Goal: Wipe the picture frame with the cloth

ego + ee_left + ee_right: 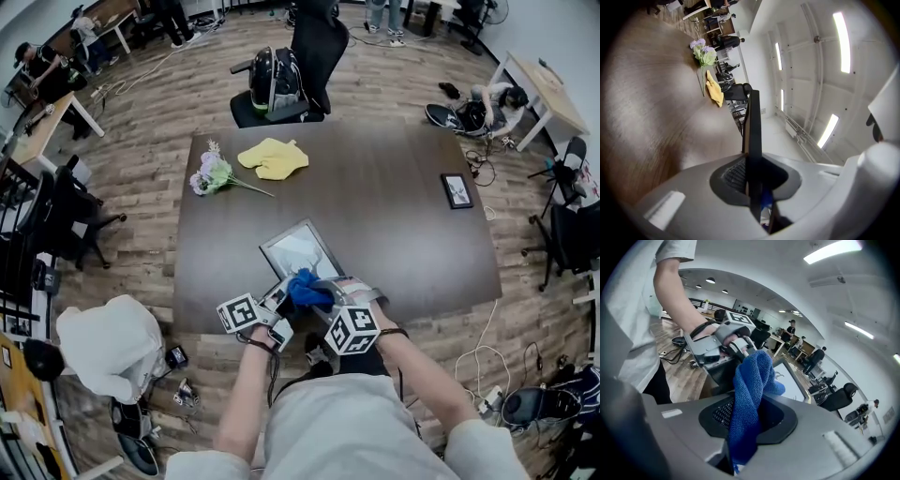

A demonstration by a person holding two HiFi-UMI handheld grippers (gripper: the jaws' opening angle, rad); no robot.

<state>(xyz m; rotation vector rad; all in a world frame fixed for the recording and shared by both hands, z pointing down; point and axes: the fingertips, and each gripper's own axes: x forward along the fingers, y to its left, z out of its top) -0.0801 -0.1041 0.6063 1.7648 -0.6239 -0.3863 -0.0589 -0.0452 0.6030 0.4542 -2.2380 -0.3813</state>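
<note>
**Cloth on the Frame, Wipe Under Way**

The person stands at the near edge of the bench, and both tools are in play. The left hand-held gripper is clamped narrow on the edge of the picture frame. Its own view shows the frame edge-on between the jaws. The frame sits tilted up at the near side of the bench, right in front of the person.

The right hand-held gripper is pinched on a bunched blue cloth, which stands up out of its jaws. In the head view the cloth is pressed against the frame's near lower part, right beside the left gripper.

For progress, this looks like the middle of the job. Frame and cloth are both picked up and brought together, and the wiping seems to be in hand. The upper part of the glass lies uncovered beyond the cloth. Whether it has been wiped cannot be told from here, so that far side probably needs a pass.

The nearest container in sight is a backpack by the chair beyond the bench. What is inside it cannot be seen.
</note>
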